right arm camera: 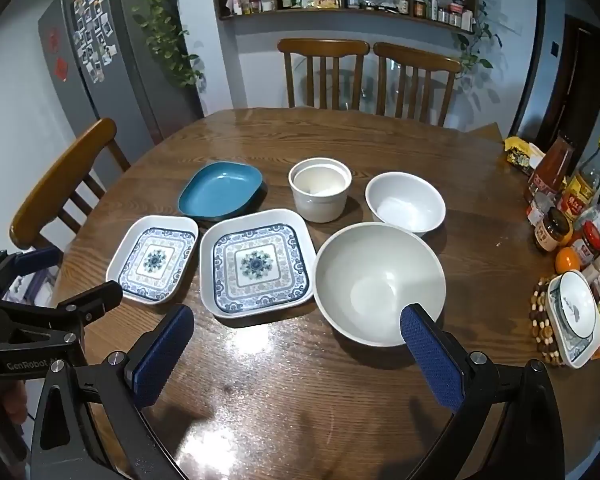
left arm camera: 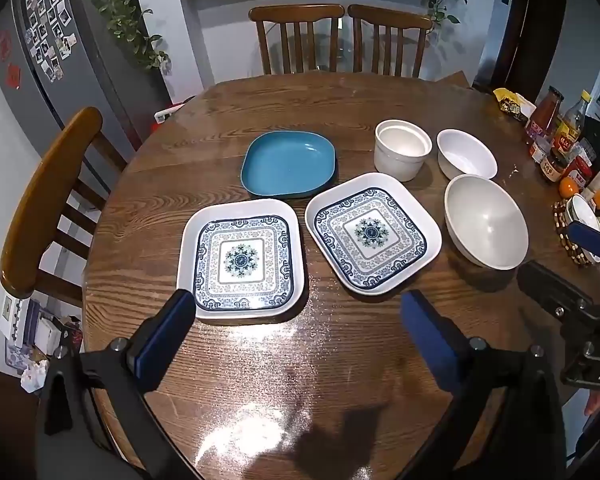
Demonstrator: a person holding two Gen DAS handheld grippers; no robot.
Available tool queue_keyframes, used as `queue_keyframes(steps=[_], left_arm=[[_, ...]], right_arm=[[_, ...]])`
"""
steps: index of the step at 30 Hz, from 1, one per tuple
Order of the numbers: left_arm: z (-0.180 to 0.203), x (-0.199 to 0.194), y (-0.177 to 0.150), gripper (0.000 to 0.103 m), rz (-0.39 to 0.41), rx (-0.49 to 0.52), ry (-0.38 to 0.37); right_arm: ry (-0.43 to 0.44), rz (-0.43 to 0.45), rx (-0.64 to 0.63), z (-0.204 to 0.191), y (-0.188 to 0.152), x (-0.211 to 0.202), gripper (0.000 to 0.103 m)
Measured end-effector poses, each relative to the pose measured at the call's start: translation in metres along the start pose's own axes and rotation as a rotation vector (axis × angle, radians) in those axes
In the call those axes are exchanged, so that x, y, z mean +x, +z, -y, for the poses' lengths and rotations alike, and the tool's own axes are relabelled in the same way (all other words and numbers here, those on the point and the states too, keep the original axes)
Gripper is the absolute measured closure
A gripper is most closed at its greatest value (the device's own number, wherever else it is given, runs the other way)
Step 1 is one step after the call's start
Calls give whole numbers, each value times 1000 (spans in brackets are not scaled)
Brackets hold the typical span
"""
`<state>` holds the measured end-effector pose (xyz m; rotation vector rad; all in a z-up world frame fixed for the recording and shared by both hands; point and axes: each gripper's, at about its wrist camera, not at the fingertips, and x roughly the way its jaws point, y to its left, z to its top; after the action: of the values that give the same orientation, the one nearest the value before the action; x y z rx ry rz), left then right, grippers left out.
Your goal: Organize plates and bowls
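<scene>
Two patterned square plates (left arm camera: 242, 266) (left arm camera: 372, 238) sit mid-frame, touching nothing, blue plate (left arm camera: 288, 164) just above them. Right of centre: big white bowl (left arm camera: 486, 222), small bowl (left arm camera: 466, 154), straight-sided cup (left arm camera: 402, 150). All look like stiff, glossy ceramic: probably slippery and chippable, so pinch at a rim. Left gripper (left arm camera: 298, 328) and right gripper (right arm camera: 296, 344) hover over the wooden table (left arm camera: 260, 380), jaws fully wide, holding nothing.

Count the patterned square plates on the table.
2: one patterned plate by the left gripper, the other patterned plate right of it, beside the large bowl.
</scene>
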<state>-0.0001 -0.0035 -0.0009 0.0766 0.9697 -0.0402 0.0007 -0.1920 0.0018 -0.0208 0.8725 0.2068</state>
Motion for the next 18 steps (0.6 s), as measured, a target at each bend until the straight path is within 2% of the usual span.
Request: queue_keyframes(steps=[18], left_arm=[[5, -4, -2, 1, 21, 23, 33]], right_arm=[[24, 0, 16, 5, -6, 4, 0]])
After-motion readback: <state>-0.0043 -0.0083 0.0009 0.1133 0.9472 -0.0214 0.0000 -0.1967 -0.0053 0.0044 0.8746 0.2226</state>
